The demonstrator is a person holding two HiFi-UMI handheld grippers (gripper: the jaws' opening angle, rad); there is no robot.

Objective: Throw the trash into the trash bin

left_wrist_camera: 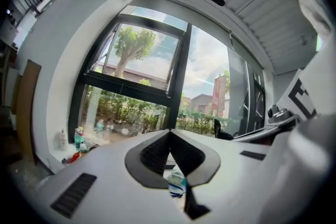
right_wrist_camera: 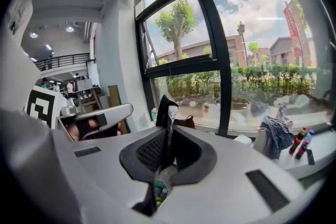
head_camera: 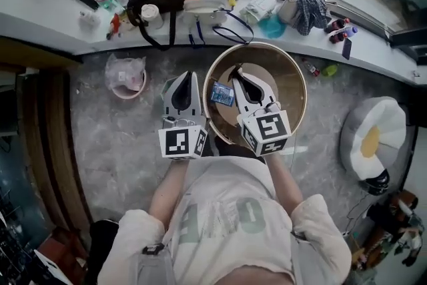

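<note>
Trash is at the drop step, we judge. At left, our left gripper [head_camera: 189, 75] hovers just outside the trash bin [head_camera: 297, 77], jaws together on nothing. Right of it, the blue wrapper [head_camera: 222, 93] hangs over the bin's open mouth, pinched edge-on in our right gripper [head_camera: 236, 71]. Next, those right jaws must part so it falls inside.

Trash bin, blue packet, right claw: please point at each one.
trash bin [head_camera: 291, 85]: head view, right inner wall.
blue packet [head_camera: 221, 93]: head view, its middle.
right claw [right_wrist_camera: 168, 132]: right gripper view, between its fingertips.
</note>
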